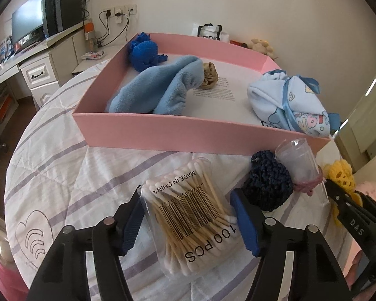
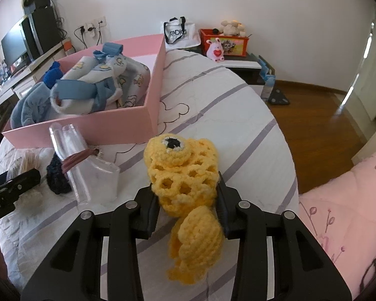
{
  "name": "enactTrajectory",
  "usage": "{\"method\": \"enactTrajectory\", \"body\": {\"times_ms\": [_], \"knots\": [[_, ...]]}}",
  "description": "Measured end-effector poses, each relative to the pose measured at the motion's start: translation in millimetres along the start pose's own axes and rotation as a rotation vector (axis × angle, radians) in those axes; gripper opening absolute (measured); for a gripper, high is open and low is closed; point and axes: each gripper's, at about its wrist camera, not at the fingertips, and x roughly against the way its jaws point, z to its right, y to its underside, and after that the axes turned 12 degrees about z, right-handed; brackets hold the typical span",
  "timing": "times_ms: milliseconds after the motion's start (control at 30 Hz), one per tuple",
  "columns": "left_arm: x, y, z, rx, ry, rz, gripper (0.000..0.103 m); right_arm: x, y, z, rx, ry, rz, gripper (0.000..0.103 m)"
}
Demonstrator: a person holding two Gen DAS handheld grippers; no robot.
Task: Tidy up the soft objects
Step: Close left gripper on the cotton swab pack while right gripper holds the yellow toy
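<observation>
Right gripper clamps yellow crochet toy (above the quilt)

Pink box, yellow crochet toy

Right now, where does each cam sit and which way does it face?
Left wrist: on the left gripper, angled down over the bed; sees the swab bag between its fingers, the pink box ahead, the right gripper at the right edge.
Right wrist: on the right gripper, angled down; sees the yellow crochet toy pinched in its pads, the left gripper at the left edge.
Shared: pink box, clear tube, dark scrunchie, yellow toy.
</observation>
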Motion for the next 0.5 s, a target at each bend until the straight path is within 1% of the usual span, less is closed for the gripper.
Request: {"method": "enactTrajectory", "body": {"times_ms": [233, 500], "knots": [[18.9, 0.7, -0.2, 0.003, 0.012, 0.019, 0.063, 23.2, -1.6, -11.3, 0.020, -0.009, 0.037, 0.035], [57.7, 6.1, -1.7, -0.012, 0.010, 0.081, 0.063, 56.9, -1.2, -25.0, 0.042, -0.014, 0.090, 0.035]]}}
